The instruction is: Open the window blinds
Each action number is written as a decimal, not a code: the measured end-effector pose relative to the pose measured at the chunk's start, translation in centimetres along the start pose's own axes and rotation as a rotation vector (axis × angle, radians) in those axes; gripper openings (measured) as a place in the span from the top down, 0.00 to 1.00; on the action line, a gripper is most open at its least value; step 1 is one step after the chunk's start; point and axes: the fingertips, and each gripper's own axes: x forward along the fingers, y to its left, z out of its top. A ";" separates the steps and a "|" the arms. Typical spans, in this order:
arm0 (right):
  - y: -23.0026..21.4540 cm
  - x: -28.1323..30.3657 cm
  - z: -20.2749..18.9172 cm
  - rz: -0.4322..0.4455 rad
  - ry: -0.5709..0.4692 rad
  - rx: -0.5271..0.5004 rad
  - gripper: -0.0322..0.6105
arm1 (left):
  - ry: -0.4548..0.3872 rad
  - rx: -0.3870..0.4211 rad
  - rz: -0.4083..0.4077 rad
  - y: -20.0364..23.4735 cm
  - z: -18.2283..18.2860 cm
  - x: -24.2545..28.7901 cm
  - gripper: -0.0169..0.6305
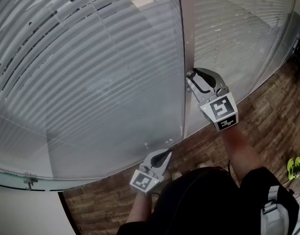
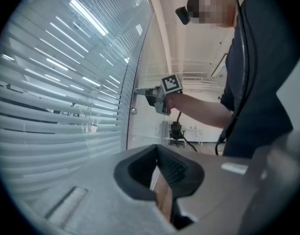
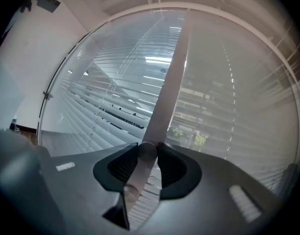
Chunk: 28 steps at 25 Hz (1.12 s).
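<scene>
two slatted window blinds [image 1: 91, 82] hang shut, one on each side of a single upright frame post [image 1: 188, 43]. one right gripper [image 1: 191, 75] is at the post, its jaws half closed and clamped on one rounded grey knob [image 3: 144, 153] there. one left gripper [image 1: 165, 154] hangs below and left of the post, jaw tips together and empty.

Open floor [image 1: 267, 114], blinds [image 1: 91, 67] seemingly behind glass [image 1: 115, 141]
</scene>
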 end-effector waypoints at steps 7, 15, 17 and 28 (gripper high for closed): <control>-0.5 -0.1 -0.7 -0.002 -0.024 0.190 0.75 | 0.003 -0.003 -0.010 -0.2 0.0 0.0 0.97; -0.7 -0.2 -0.5 -0.015 -0.060 0.343 0.75 | 0.005 0.001 -0.021 -0.2 0.0 -0.1 0.97; -0.8 -0.2 -0.5 -0.017 -0.072 0.397 0.75 | 0.006 -0.002 -0.022 -0.2 0.0 -0.2 0.97; -0.9 -0.3 -0.5 -0.032 -0.101 0.508 0.75 | 0.006 0.002 -0.025 -0.2 -0.3 -0.6 0.97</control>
